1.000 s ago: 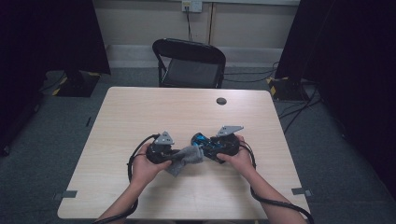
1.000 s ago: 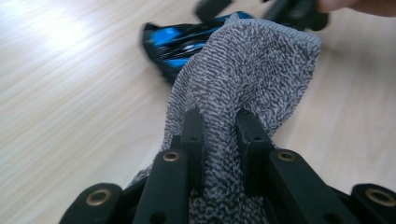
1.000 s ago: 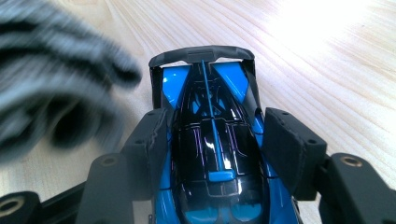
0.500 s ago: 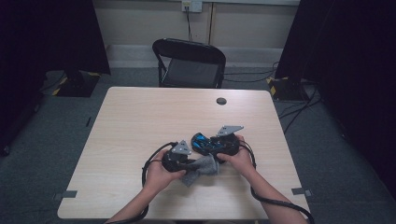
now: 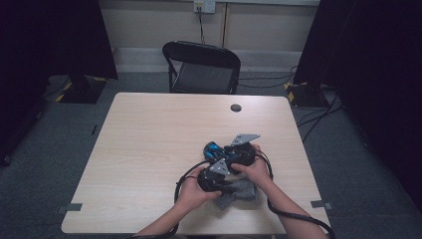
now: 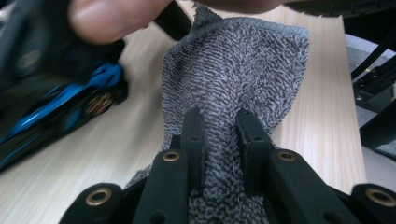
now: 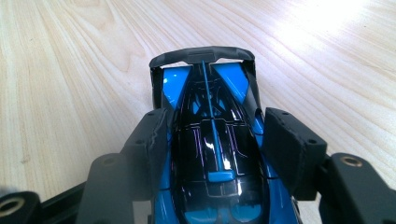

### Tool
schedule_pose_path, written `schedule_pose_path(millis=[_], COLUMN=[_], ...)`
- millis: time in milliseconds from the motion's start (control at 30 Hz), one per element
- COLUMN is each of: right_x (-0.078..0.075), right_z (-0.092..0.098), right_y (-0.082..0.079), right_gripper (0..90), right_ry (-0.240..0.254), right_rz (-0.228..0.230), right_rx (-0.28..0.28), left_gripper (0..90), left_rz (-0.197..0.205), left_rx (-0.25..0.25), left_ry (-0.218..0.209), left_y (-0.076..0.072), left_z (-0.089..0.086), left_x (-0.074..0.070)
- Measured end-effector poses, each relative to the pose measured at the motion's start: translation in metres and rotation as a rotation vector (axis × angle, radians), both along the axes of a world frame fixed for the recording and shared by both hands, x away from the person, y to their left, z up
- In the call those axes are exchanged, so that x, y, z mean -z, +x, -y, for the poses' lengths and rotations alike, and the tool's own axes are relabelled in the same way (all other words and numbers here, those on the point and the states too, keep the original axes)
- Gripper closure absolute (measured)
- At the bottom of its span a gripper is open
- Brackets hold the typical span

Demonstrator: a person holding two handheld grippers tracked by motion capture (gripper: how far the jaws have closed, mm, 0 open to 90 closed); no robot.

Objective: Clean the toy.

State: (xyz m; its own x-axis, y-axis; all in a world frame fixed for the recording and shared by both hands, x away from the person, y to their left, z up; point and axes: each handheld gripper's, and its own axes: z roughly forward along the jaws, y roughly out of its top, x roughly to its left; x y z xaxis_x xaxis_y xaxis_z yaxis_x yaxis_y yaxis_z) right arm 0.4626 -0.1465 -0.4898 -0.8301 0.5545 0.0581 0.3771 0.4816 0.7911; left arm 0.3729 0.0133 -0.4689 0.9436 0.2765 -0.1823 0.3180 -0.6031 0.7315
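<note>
1. In the high view, a pale wooden table [image 5: 149, 149] takes up the middle of the frame. Two forearms enter from the bottom edge, and the hands meet at the lower right of the tabletop.
2. The left gripper [image 5: 226, 188] sits low, just right of centre. In the left gripper view, at bottom centre, its two black jaws are pinched together on a grey towel [image 6: 243, 70]. The terry cloth bunches between the pads and rises toward the top of the frame.
3. From above, the towel [image 5: 241, 191] is a small grey patch under both hands. Most of it is covered, so its outline is hard to make out.
4. The right gripper [image 7: 212, 140] fills the bottom of the right gripper view. Its jaws are clamped on the sides of a blue and black toy car [image 7: 210, 116]. The car's far end with the dark wing points to the top of the frame, and its near end is cut off by the bottom edge.
5. In the high view only a small blue part of the car [image 5: 214, 148] peeks out just left of the right gripper [image 5: 224, 152].
6. In the left gripper view the car [image 6: 70, 107] is blurred at middle left. A blurred fingertip [image 6: 112, 18] crosses the top left.
7. A black folding chair [image 5: 201, 67] stands beyond the table at top centre. The dark areas at both upper corners of the frame cannot be made out.
</note>
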Motion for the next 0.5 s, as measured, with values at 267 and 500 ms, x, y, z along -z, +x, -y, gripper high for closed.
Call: schedule_pose_path(millis=[267,500], right_x=[0.0,0.001], right_z=[0.0,0.001], right_y=[0.0,0.0], right_gripper=[41.3,41.3], right_ry=[0.002,0.007], right_rz=[0.002,0.006], right_rx=[0.0,-0.003], left_gripper=[75.7,75.5], left_rz=[0.004,0.019], left_rx=[-0.072,-0.166], left_ry=[0.049,0.063], left_y=[0.016,0.027], left_z=[0.007,-0.011], left_x=[0.004,0.004])
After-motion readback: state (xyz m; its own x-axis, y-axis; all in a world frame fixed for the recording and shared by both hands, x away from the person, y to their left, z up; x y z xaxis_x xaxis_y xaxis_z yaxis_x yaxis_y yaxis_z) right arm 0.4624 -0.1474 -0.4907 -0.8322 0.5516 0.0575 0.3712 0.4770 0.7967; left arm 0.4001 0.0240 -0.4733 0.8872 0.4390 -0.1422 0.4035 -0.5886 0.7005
